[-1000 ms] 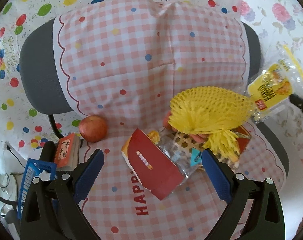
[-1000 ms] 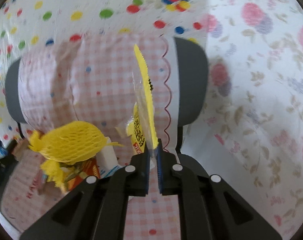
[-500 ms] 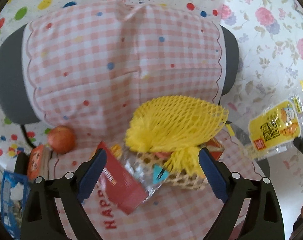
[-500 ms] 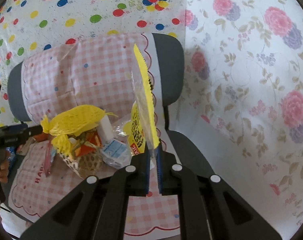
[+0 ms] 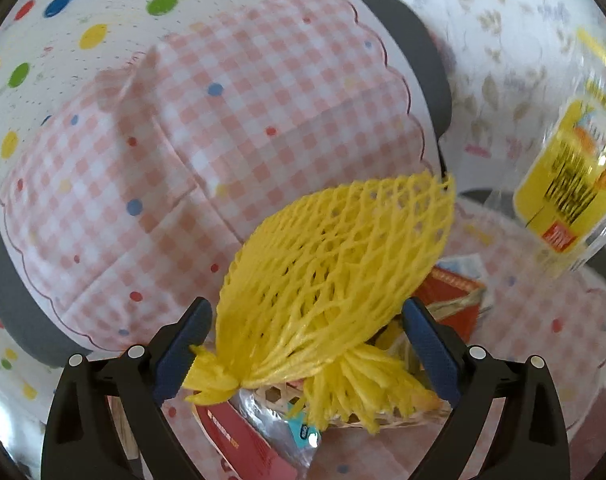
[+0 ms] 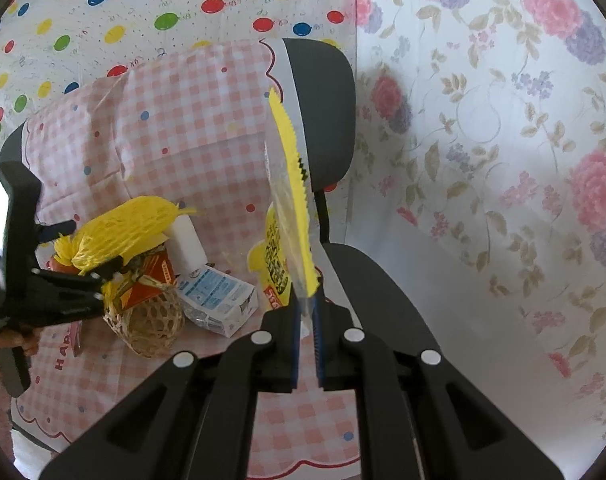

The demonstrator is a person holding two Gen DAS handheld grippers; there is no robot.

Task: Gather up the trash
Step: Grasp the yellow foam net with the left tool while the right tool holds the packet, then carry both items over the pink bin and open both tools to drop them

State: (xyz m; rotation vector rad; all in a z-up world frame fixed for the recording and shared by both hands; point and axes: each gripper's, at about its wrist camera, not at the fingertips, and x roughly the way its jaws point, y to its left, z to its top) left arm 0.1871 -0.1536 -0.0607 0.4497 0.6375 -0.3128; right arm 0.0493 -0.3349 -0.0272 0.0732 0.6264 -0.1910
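A yellow foam fruit net (image 5: 335, 264) lies on top of a small woven basket (image 6: 151, 320) full of trash on the chair seat. My left gripper (image 5: 307, 340) is open, its blue fingers on either side of the net's lower end; it also shows in the right wrist view (image 6: 87, 252). My right gripper (image 6: 306, 340) is shut on a clear and yellow snack wrapper (image 6: 291, 208) and holds it upright above the seat's right side. The wrapper also shows in the left wrist view (image 5: 571, 184).
The office chair (image 6: 323, 112) is draped in a pink checked cloth (image 5: 223, 128). A red packet (image 5: 239, 440) and a clear wrapper stick out of the basket. A white and blue carton (image 6: 219, 296) lies beside the basket. Patterned sheets hang behind.
My left gripper has moved in close to the yellow net, which now sits between its open fingers. My right gripper has drawn back a little with the wrapper held.
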